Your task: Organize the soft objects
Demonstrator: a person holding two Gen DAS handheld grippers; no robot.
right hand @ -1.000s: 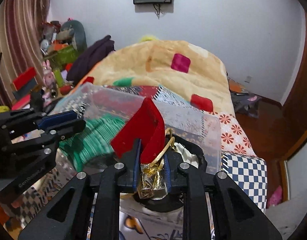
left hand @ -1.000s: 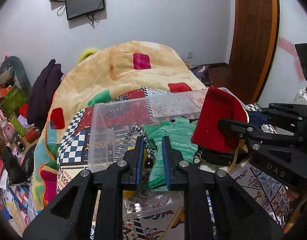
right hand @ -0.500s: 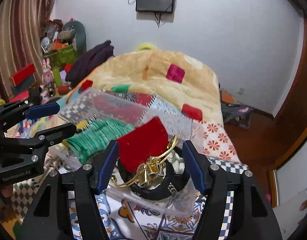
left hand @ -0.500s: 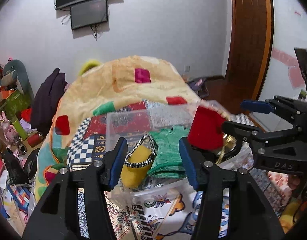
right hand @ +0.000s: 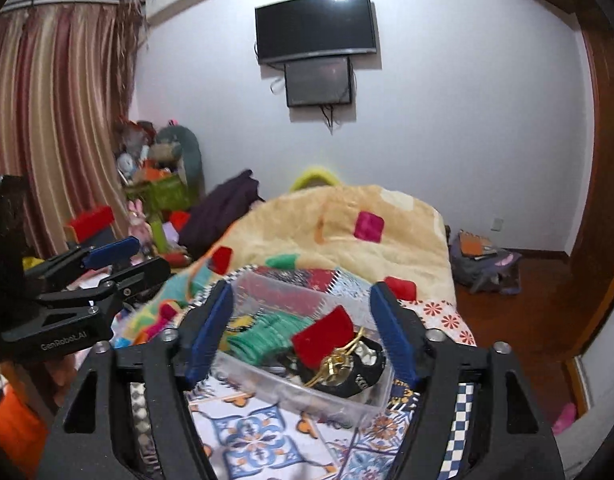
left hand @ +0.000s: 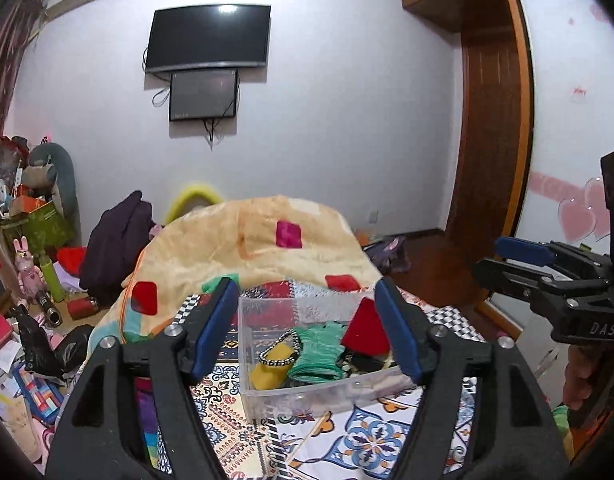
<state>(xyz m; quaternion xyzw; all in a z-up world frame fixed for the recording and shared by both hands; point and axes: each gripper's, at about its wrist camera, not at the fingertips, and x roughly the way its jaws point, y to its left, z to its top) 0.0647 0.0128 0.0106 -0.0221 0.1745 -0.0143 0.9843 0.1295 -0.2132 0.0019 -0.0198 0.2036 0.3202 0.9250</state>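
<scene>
A clear plastic bin [left hand: 307,394] [right hand: 299,394] sits on a patterned bedspread. It holds a yellow pouch with beaded trim [left hand: 273,362], a green knit piece [left hand: 319,350] [right hand: 267,332], a red velvet pouch [left hand: 365,330] [right hand: 323,334] with a gold cord [right hand: 337,362], and a black item [right hand: 357,374]. My left gripper [left hand: 307,330] is open and empty, held back above the bin's near side. My right gripper [right hand: 301,330] is open and empty, also back from the bin. Each gripper shows at the edge of the other's view.
A cream quilt with coloured patches [left hand: 247,248] is heaped behind the bin. Clutter, toys and a dark garment [left hand: 115,236] lie at the left. A wooden door [left hand: 491,152] and bags on the floor [right hand: 483,264] are at the right. Screens hang on the wall.
Both grippers opened, letting go of the green knit piece and the red pouch into the bin, then pulled up and back from it.
</scene>
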